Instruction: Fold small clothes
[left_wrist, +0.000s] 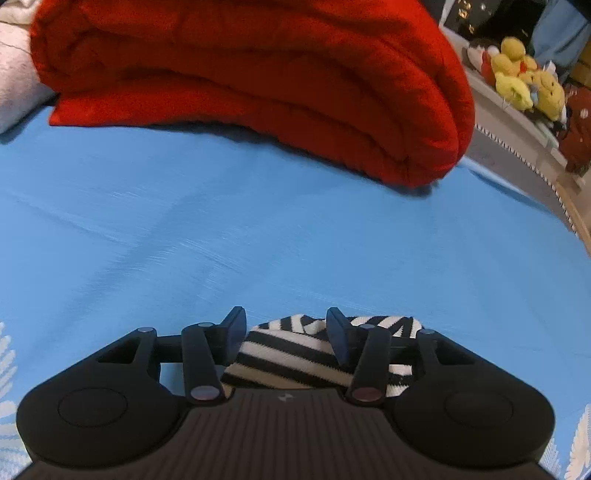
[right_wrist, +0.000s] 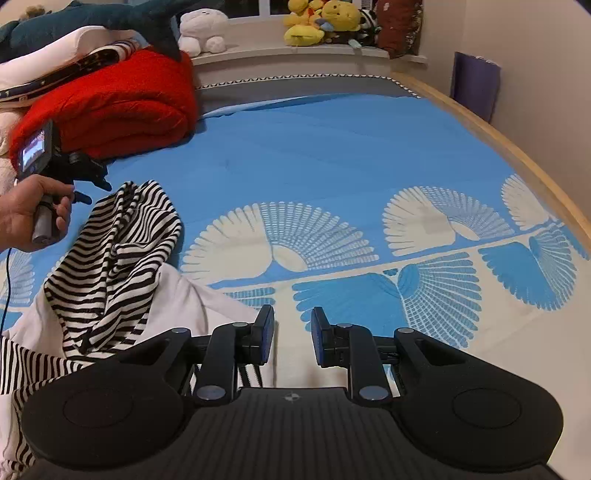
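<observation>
My blue bedsheet (right_wrist: 332, 147) spreads under a folded red quilt (right_wrist: 110, 107), with plush toys on the sill behind. My left gripper (left_wrist: 286, 332) straddles the striped garment (left_wrist: 288, 354), jaws parted, not pinching. My right gripper (right_wrist: 293, 334) hangs empty, jaws ajar. The bunched cloth could slip or fold crooked.

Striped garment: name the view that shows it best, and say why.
The right wrist view: the striped garment lies rumpled across the blue bedsheet, nearly whole. The left wrist view shows only a small bunch of it between the left gripper fingers.
</observation>
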